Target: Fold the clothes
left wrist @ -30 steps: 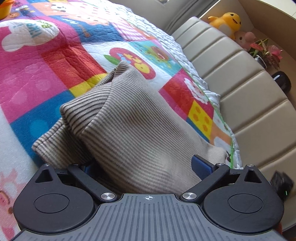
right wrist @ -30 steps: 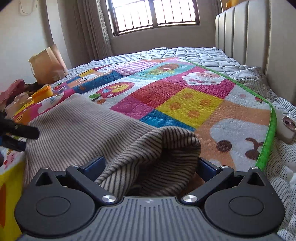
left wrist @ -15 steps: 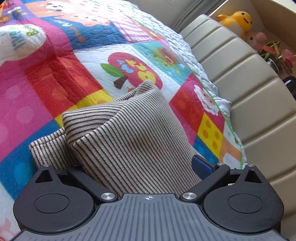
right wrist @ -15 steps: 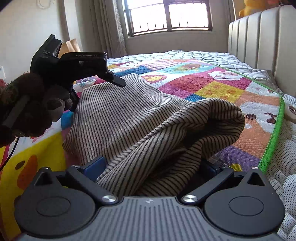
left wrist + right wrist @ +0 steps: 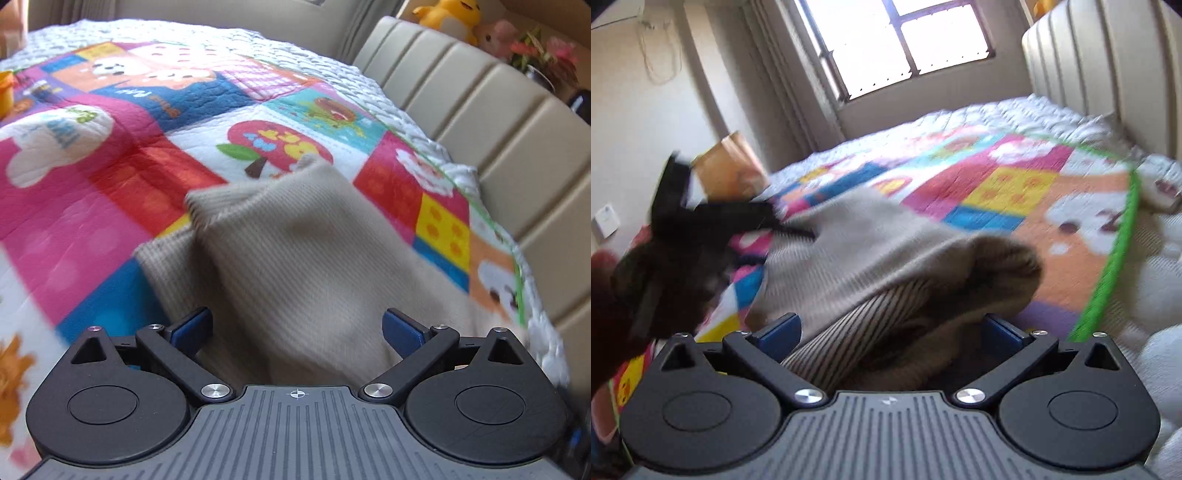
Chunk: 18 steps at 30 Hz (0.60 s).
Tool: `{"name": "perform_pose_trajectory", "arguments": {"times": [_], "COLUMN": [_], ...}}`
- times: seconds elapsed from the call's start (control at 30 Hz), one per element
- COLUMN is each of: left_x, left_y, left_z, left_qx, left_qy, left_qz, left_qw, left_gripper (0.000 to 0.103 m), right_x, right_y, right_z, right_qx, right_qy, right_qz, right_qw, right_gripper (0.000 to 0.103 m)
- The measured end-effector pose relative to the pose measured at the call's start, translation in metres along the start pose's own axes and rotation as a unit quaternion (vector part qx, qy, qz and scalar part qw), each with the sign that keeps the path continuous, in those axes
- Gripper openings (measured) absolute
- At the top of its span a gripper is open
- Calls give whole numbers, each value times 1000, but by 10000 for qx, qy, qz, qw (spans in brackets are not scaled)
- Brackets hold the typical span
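Note:
A beige striped knit garment (image 5: 295, 258) lies folded over on the colourful patchwork quilt (image 5: 110, 166). It runs between the blue pads of my left gripper (image 5: 297, 328), whose jaws stand wide apart around the cloth. In the right wrist view the same garment (image 5: 886, 266) bunches between the pads of my right gripper (image 5: 890, 328), jaws also wide apart. The left gripper (image 5: 713, 218) shows there at the left, over the garment's far edge. Both views are motion-blurred.
A padded beige headboard (image 5: 498, 122) runs along the right of the bed. Plush toys (image 5: 447, 14) and flowers sit on the ledge behind it. A brown paper bag (image 5: 731, 166) stands by the wall under the window. The quilt's green border (image 5: 1115, 254) is at right.
Both grippers' jaws have opened wider around the garment. Both cameras have tilted up and moved, blurring the views. The garment lies lower and flatter on the quilt.

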State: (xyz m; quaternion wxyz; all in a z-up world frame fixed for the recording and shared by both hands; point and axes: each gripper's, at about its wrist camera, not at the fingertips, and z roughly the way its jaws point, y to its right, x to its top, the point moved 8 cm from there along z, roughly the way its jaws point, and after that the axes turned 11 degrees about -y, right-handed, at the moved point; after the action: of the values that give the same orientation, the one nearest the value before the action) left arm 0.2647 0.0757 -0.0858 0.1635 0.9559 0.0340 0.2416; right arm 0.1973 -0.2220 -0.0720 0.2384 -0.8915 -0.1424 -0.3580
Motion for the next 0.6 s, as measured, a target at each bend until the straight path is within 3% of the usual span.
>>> {"name": "perform_pose_trajectory", "arguments": {"times": [0.1, 0.2, 0.37, 0.43, 0.53, 0.6], "left_x": [-35, -62, -83, -89, -92, -89], "left_y": [3, 13, 39, 57, 79, 84], "left_z": [-14, -23, -34, -33, -21, -12], "left_qx": [-229, -377, -851, -1192, -1588, -1600], "left_qy": [-109, -33, 4, -134, -364, -337], "left_qz": [-86, -89, -209, -160, -76, -23], "left_qw": [9996, 9992, 9962, 9927, 9866, 9865], "left_gripper": [101, 101, 101, 101, 101, 99], "right_x": [14, 26, 68, 80, 63, 45], "right_y": [10, 21, 39, 50, 64, 66], "right_z": [0, 10, 8, 17, 39, 47], "right_qx": [-449, -1156, -1563, -1795, -1675, -1567], "right_qy": [159, 318, 719, 517, -220, -517], "right_qz": [-215, -534, -373, -428, -330, -281], "right_qw": [9986, 9913, 9844, 9815, 9851, 9859], "right_gripper": [103, 103, 103, 102, 75, 56]}}
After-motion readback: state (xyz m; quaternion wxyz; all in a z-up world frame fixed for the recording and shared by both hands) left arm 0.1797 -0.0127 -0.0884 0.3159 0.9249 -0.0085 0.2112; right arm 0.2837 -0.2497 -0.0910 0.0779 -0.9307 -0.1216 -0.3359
